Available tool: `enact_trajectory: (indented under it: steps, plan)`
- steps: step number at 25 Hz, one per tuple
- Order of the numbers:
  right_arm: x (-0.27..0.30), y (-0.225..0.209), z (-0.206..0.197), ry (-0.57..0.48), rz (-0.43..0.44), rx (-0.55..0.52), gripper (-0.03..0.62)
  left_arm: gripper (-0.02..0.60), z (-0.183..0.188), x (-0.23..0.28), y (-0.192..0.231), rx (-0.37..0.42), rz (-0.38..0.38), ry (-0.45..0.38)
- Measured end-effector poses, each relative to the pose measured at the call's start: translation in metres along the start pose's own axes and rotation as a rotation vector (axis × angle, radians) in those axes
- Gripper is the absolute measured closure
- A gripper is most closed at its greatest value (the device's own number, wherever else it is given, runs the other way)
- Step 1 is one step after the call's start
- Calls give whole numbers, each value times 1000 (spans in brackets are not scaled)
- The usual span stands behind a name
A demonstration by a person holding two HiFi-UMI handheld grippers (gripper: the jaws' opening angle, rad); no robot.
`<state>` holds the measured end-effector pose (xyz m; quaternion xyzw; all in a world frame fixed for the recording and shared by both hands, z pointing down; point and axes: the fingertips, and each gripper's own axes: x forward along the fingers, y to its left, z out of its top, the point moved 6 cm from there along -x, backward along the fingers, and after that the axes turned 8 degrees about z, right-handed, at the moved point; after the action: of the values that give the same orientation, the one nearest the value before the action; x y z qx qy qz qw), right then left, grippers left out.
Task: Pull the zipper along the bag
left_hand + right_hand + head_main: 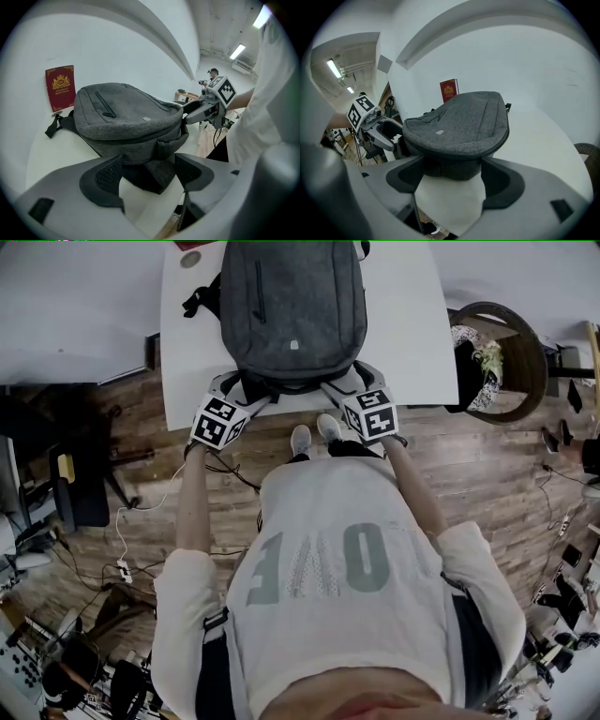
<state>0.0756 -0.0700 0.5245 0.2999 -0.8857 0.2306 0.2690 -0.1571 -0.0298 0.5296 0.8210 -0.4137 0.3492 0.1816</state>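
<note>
White table [187, 343] carries the grey bag [291, 306], its long axis running 6 to 12 o'clock from the person. Left gripper [232, 388]: released, jaws apart, stationed at the bag's 7 o'clock corner, a dark strap end lying between them, not clamped. Right gripper [345, 381]: released, jaws apart, at the 5 o'clock corner, bag edge just ahead. Zipper seam [499, 140] skirts the rim; slider not discernible. Both grippers stand equally near

A red booklet [60, 87] stands upright at the white table's [403, 324] far end.
</note>
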Motion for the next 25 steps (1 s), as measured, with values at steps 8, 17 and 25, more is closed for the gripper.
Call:
enact_trajectory:
  steps: [8, 17, 25]
  plan:
    - [-12, -40, 3, 39, -78, 31, 212, 219, 14, 15, -37, 0, -33, -37]
    - [-58, -103, 0, -11, -352, 125, 223, 219, 55, 57, -100, -17, -162, -104]
    - [-71, -81, 9, -57, -280, 93, 221, 219, 76, 65, -115, 5, -220, -135]
